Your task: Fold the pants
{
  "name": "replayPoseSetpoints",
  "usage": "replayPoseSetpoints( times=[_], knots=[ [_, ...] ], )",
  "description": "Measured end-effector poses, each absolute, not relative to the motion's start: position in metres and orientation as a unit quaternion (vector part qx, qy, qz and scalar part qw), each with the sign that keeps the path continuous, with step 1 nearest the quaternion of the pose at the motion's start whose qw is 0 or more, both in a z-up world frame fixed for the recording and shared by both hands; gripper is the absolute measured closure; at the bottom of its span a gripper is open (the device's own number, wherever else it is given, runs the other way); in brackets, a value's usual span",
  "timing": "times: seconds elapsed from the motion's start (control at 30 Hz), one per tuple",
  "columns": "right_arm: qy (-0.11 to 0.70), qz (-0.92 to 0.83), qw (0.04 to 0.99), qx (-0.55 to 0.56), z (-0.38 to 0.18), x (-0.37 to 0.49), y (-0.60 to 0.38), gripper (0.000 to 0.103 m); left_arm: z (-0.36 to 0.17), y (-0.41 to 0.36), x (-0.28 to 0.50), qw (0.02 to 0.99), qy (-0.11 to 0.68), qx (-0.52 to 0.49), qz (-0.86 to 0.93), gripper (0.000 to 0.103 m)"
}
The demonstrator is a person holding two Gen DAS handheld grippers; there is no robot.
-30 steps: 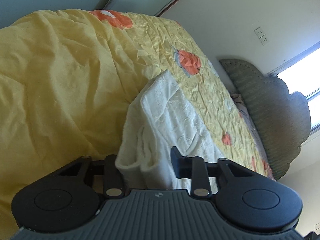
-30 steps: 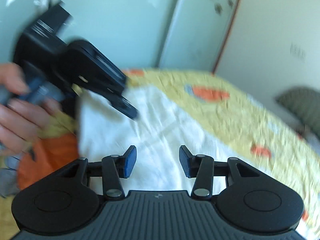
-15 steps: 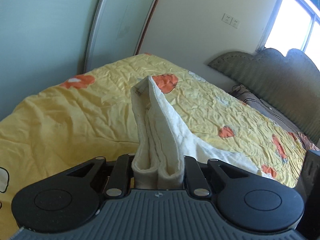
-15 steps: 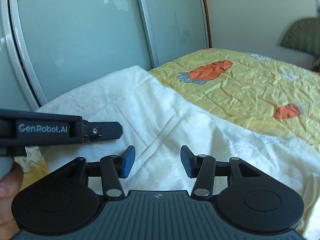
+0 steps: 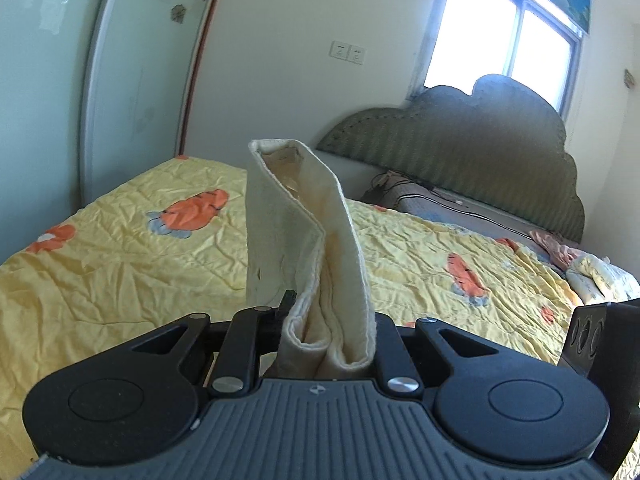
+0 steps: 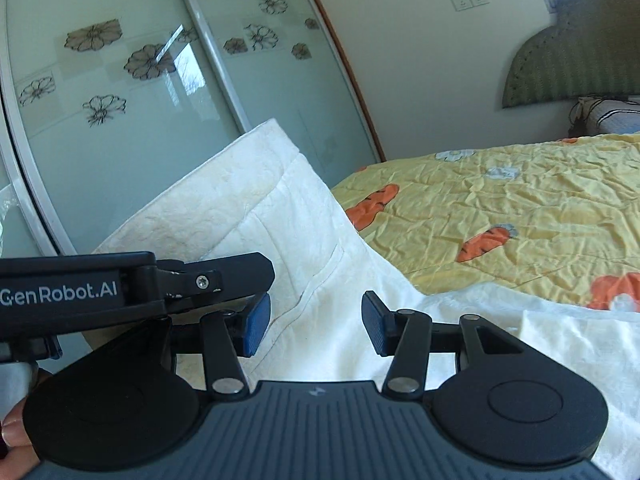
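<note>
Above bed (image 5: 120, 280) | left gripper (image 5: 328, 332) clamps pants (image 5: 304, 240) | right gripper (image 6: 316, 324) wide, empty

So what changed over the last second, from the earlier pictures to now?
The left tongs closed on a bunched edge of the white pants and lifted it up off the yellow bedspread. The right tongs stayed open and empty over the cloth.

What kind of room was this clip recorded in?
Most likely a home bedroom: a bed under a yellow carrot-print quilt, a padded green headboard below a window, and sliding glass wardrobe doors. The left gripper holds white pants.
</note>
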State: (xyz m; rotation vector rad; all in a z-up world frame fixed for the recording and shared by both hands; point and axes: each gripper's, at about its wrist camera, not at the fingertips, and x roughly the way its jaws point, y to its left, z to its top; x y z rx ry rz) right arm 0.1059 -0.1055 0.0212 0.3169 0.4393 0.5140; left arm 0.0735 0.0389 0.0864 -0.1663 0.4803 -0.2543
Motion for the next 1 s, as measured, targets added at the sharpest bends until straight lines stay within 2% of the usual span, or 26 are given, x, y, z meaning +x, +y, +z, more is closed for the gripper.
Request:
replayPoseSetpoints(
  times=[0.27, 0.5, 1.0],
  knots=[
    [0.185, 0.181, 0.947, 0.189, 0.026, 0.069, -0.183, 0.054, 0.093, -0.044, 0.053, 0.95, 0.225, -0.036, -0.216, 0.088],
    [0.188, 0.132, 0.948, 0.221, 0.008, 0.049, -0.238, 0.054, 0.077, -0.109, 0.042, 0.936, 0.229, 0.01, -0.267, 0.087],
    [0.225, 0.092, 0.927, 0.284, -0.053, 0.047, -0.309, 0.051, 0.026, -0.183, 0.044, 0.918, 0.26, 0.059, -0.293, 0.083]
  ],
)
